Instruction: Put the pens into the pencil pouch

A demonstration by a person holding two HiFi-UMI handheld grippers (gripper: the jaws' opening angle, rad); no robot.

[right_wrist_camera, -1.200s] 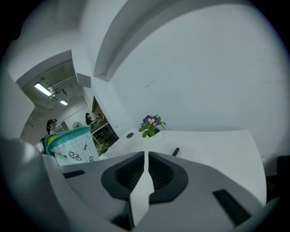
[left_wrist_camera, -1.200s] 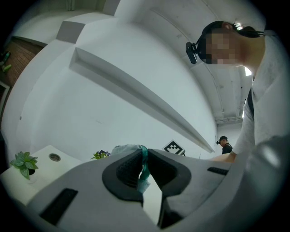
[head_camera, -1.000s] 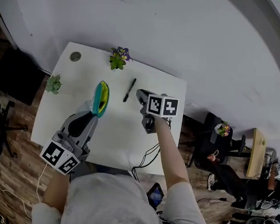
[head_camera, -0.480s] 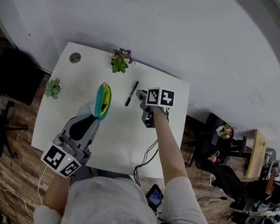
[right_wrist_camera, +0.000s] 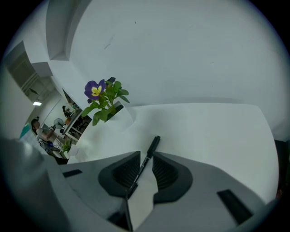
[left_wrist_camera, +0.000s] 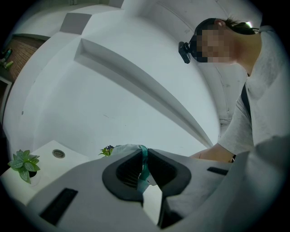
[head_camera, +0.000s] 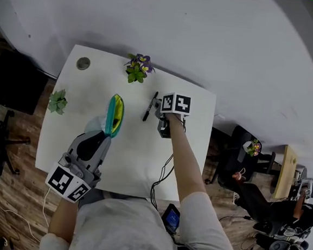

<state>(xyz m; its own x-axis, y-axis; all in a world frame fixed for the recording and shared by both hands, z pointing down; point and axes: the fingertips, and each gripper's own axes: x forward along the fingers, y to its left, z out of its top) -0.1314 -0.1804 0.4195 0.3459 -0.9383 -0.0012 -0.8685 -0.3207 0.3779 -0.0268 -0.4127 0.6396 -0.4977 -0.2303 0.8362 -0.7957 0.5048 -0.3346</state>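
My left gripper (head_camera: 105,137) is shut on the near end of a teal and yellow pencil pouch (head_camera: 114,112), which stands on edge above the white table (head_camera: 89,86). In the left gripper view the pouch's teal edge (left_wrist_camera: 143,166) is pinched between the jaws of the left gripper (left_wrist_camera: 144,153). A black pen (head_camera: 149,106) lies on the table to the right of the pouch. My right gripper (head_camera: 157,111) is tilted down over it. In the right gripper view the pen (right_wrist_camera: 152,146) lies between the jaws of the right gripper (right_wrist_camera: 145,158), which stand open, with gaps on both sides.
A purple-flowered plant (head_camera: 138,67) stands at the table's far edge, close behind the pen. A small green plant (head_camera: 57,101) sits at the left edge and a round grommet (head_camera: 83,63) at the far left corner. Cables (head_camera: 163,177) hang off the near right side.
My right gripper has moved away from me and down onto the pen, so the pen now lies between its jaws. The left gripper still holds the pouch, shifted only slightly.
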